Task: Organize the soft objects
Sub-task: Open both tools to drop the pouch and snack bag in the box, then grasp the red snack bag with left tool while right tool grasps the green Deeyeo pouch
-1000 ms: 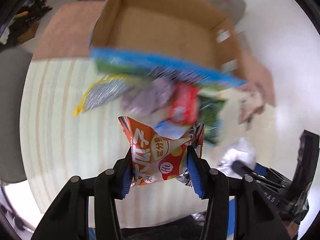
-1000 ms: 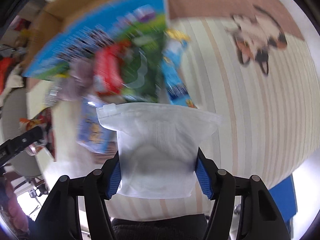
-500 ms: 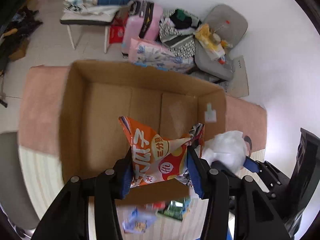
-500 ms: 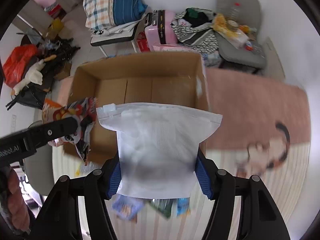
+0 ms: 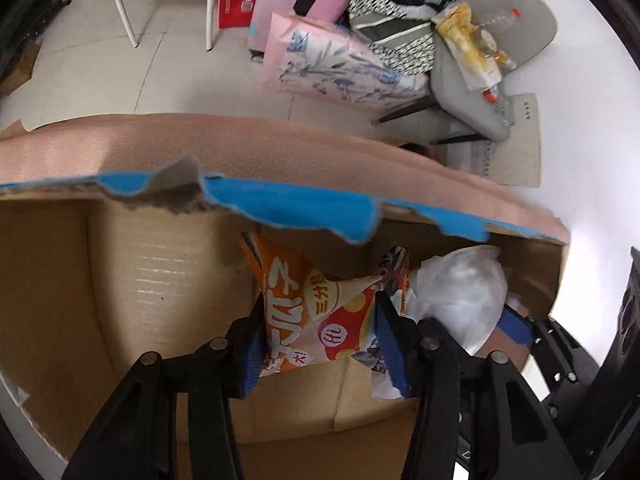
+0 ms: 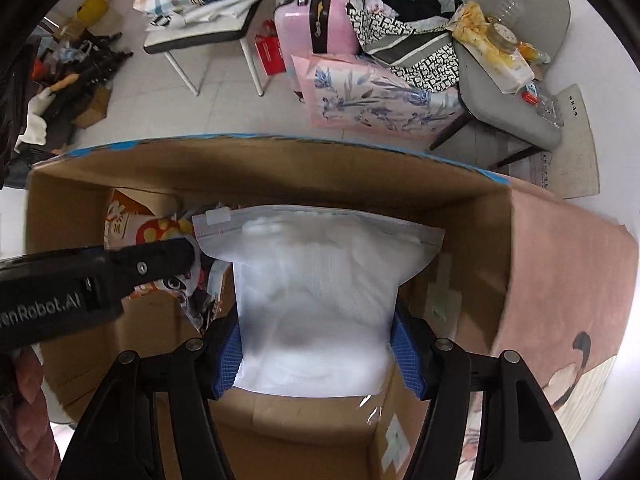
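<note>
Left tool (image 5: 320, 344): we see its blue pads pinching an orange snack bag (image 5: 308, 304), one pad on each side of the crumpled packet.
Snack bag: it stands up between the fingers, its printed face toward the camera, held over the open cardboard box (image 5: 132, 280) ahead of and below the tool.
Right tool (image 6: 316, 352): we find it pinching a white zip pouch (image 6: 320, 292) at the lower edges; the pouch widens above the pads, its seal strip across the top.
Zip pouch: it hangs inside the mouth of the cardboard box (image 6: 472, 240), brown walls on either side of the tool.
Between the tools: the two sit just beside each other; in the left view the pouch (image 5: 460, 296) shows as a white bulge to the right of the left tool, close by the snack bag.
Left view only: a torn blue edge (image 5: 292, 204) along the box's far rim, and pink fabric (image 5: 240, 148) beyond it.
Right view only: the left tool's black arm (image 6: 96, 280) crossing from the left with the snack bag (image 6: 148, 236) at its tip, and a pink mat (image 6: 568, 280) to the right of the box.
Beyond the box: a pink suitcase (image 6: 316, 16), a floral bag (image 6: 372, 96) and a grey chair (image 6: 516, 64) on the floor.
</note>
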{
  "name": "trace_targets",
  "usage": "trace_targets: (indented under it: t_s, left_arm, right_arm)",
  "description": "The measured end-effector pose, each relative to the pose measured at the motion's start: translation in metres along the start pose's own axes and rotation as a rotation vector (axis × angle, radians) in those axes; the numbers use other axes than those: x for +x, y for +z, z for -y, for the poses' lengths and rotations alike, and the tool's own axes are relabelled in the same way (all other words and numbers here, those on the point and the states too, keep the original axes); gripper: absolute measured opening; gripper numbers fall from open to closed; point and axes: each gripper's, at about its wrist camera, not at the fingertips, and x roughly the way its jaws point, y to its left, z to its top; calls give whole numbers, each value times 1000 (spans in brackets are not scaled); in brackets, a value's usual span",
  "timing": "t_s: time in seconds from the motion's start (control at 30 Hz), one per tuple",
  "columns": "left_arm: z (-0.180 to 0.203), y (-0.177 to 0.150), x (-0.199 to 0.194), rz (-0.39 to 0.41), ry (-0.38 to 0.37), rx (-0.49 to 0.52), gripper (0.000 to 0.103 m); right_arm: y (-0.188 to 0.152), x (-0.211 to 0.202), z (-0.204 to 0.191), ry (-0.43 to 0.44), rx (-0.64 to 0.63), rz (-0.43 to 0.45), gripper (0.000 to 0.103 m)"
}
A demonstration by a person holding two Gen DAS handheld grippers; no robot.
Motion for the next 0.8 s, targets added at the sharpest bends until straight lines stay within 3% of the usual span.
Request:
trace_targets:
  t_s: [0.13, 0.17, 0.2, 0.27, 0.33, 0.4, 0.67, 0.8]
  left_arm:
    - [3, 0, -1, -26, 38, 6, 50]
    - [4, 0, -5, -13, 42, 9, 61]
    - [6, 1, -10, 3, 52, 16, 82]
    - [10, -1, -26, 49, 85, 30, 92]
    - [13, -6, -41, 87, 102, 35, 93]
    - [14, -15, -56, 132, 113, 39, 102]
    - [26, -90, -99, 350, 268, 94, 102]
    - [26, -150, -103, 444, 368, 132, 103]
  right_arm:
    - [7, 9, -7, -19, -33, -35, 77]
    - [9, 7, -7, 1, -29, -30, 86]
    - [9, 3, -8, 1, -25, -23, 96]
    - [9, -9, -8, 4, -15, 0, 99]
    - [6, -22, -7, 11, -6, 9, 99]
    - [0, -37, -6, 16, 1, 39, 103]
    - [-53, -82, -3, 20, 21, 157, 103]
    - [-101, -97, -3, 9, 25, 201, 103]
